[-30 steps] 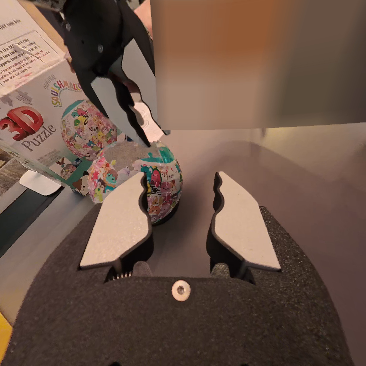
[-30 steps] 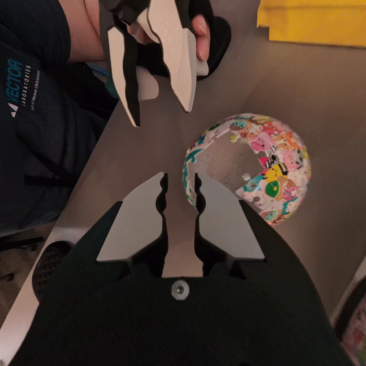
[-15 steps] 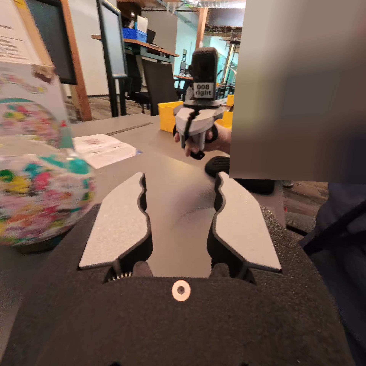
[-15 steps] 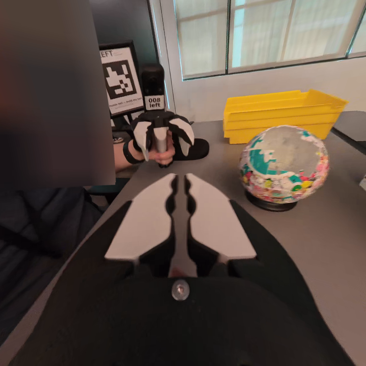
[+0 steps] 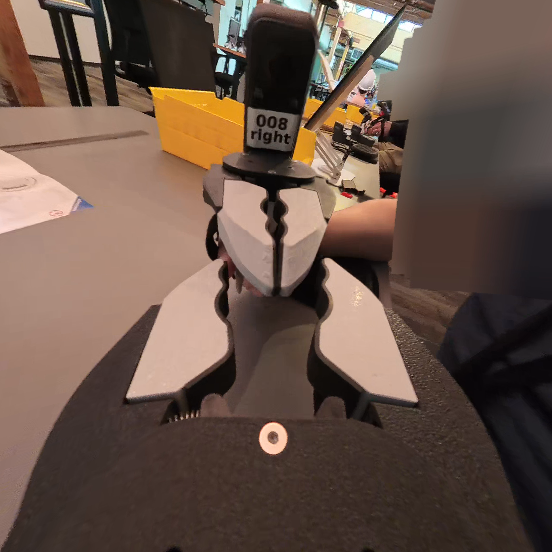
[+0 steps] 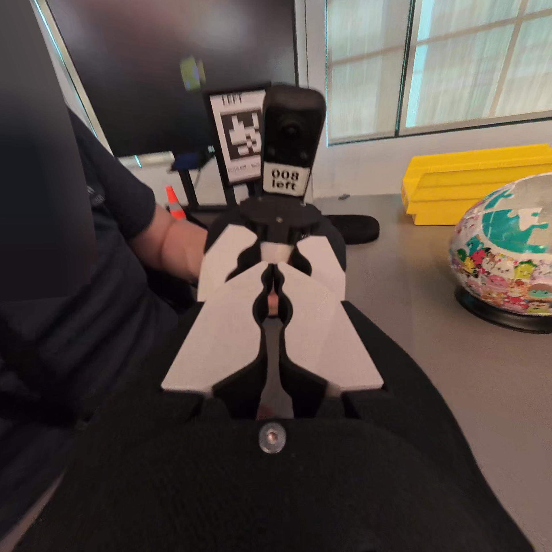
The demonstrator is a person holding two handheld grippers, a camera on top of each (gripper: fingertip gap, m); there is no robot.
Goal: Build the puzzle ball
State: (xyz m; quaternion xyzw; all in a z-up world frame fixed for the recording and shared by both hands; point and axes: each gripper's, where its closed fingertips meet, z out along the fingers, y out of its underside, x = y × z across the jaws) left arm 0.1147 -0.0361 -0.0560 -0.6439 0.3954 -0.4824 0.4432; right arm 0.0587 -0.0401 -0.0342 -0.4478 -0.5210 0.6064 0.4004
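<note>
Left wrist view: left tongs [image 5: 273,270] spread wide and empty, tips either side of the nose of the right tongs [image 5: 274,291], pointed straight back, pressed together and holding nothing. Right wrist view: right tongs [image 6: 272,265] nearly closed, one thin slit left, nose to nose with the left tongs [image 6: 271,286]. One puzzle ball [image 6: 507,257] right of the tongs on a black stand [image 6: 495,312], cut off by the frame edge, grey unfilled patch on top. Behind the ball, stacked yellow bins [image 6: 466,185] on the grey desk [image 6: 418,313]. One forearm [image 6: 176,248] left of the tongs, hand hidden behind them.
</note>
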